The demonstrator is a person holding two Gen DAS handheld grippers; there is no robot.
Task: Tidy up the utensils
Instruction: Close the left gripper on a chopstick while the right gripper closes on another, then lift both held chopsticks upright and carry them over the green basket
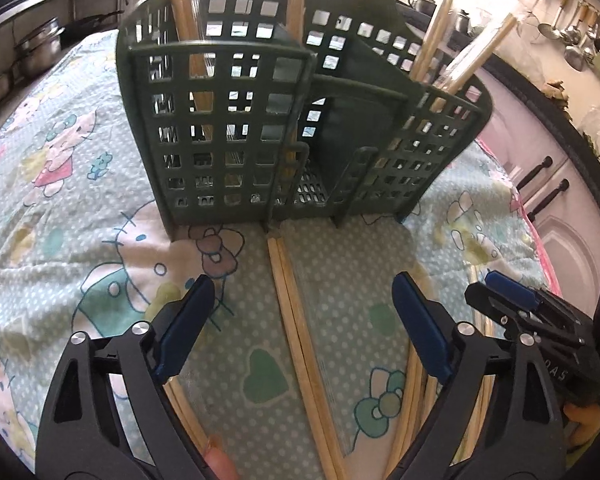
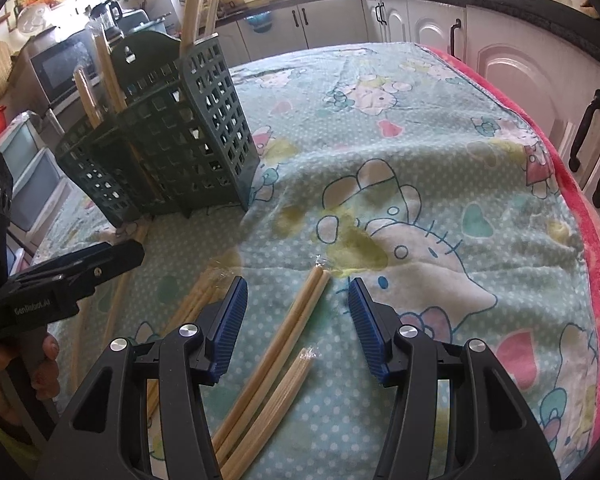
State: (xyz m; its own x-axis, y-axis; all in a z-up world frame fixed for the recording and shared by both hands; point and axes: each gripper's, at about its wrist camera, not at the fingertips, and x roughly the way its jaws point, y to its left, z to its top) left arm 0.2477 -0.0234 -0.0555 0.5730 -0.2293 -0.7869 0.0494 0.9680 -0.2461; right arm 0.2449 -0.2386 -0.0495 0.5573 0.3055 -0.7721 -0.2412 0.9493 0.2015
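Both jaws are held spread: a chopstick pair point(image 1: 296, 320) is framed between left gripper point(image 1: 300, 320) pads, another point(image 2: 296, 320) between right gripper point(image 2: 296, 320) pads; one stick may be missed if closing is off-centre.

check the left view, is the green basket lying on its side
No, the green basket stands upright on the cloth, with chopsticks sticking up out of it.

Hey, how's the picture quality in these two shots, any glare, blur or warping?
Left wrist view: heavy fisheye bending, the green utensil holder is sharp, and the kitchen behind it on the right is washed out pink. Right wrist view: blown-out window glare at top centre, and the tablecloth curves.
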